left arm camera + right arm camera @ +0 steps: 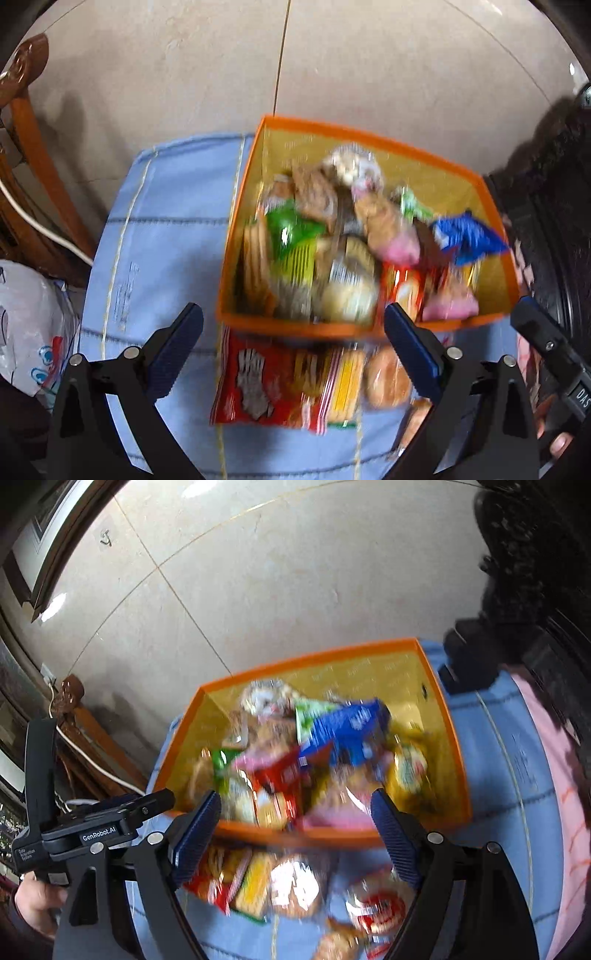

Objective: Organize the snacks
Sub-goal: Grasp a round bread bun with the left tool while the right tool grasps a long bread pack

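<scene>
Looking down through the left wrist view: left gripper (293, 325) spread wide with nothing between the pads, poised over the near wall of the orange box (369, 328). Heaped inside that box, a jumble of wrapped snacks, among them a green packet (291, 229) and a blue packet (467, 236). Just outside the near wall, on the blue cloth (166, 258), a red packet (255, 384) and a round bun in clear wrap (388, 380). Judged light, crinkly and slick, with brittle or soft contents; best pinched at a crimped seam or across a flat edge, gently. Left of the box, open cloth for setting down; beyond it, a wooden chair (33, 147), and a white plastic bag (29, 317).

Switching to the right wrist view: right gripper (295, 812) likewise agape and empty, above the same near wall of the orange box (332, 834). Loose packets short of that wall, including a yellow one (255, 886) and a red-and-white one (380, 904). Right of the box, a strip of cloth, then a pink fabric edge (554, 812). Blur too heavy for labels.
</scene>
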The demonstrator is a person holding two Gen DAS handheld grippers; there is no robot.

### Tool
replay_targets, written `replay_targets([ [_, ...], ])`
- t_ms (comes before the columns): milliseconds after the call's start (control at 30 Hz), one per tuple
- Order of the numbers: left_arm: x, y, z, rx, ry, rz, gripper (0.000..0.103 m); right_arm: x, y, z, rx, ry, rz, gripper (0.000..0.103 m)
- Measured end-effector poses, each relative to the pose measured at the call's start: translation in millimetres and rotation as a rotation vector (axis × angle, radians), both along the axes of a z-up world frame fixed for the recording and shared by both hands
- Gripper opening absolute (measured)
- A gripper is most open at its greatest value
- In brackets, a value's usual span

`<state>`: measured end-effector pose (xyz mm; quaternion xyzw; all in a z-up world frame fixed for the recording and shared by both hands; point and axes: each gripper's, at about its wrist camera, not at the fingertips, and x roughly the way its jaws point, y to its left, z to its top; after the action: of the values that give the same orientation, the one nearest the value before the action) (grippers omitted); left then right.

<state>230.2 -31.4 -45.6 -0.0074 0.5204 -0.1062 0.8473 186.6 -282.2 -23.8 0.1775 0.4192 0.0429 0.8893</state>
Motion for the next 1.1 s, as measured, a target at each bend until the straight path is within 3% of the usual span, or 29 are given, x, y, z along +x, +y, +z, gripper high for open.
replay_targets([
  [367,-62.5,24.7,-40.3,0.076,0.095,0.026,0.096,-69.9,-2.1,-40.9,-0.036,0.120,0.000,0.091],
  [600,-78.7,39.5,-64.2,0.070,0.168,0.072,0.096,-103.5,-9.6,-71.2,-0.042,0.205,0.006,0.091],
  [800,-94.0,41.4,-78.8,0.067,0.202,0.087,0.096,-107.5,3.3,-91.2,-0.042,0.259,0.030,0.091],
  [1033,-103.8,29.6,-86.4,0.102,0.212,0.035,0.096,-96.6,43.8,-115.3,-0.138,0.308,0.084,0.091],
  [1100,-103.9,28.3,-84.2,0.099,0.209,0.029,0.096,-93.1,52.0,-122.5,-0.181,0.320,0.102,0.078],
])
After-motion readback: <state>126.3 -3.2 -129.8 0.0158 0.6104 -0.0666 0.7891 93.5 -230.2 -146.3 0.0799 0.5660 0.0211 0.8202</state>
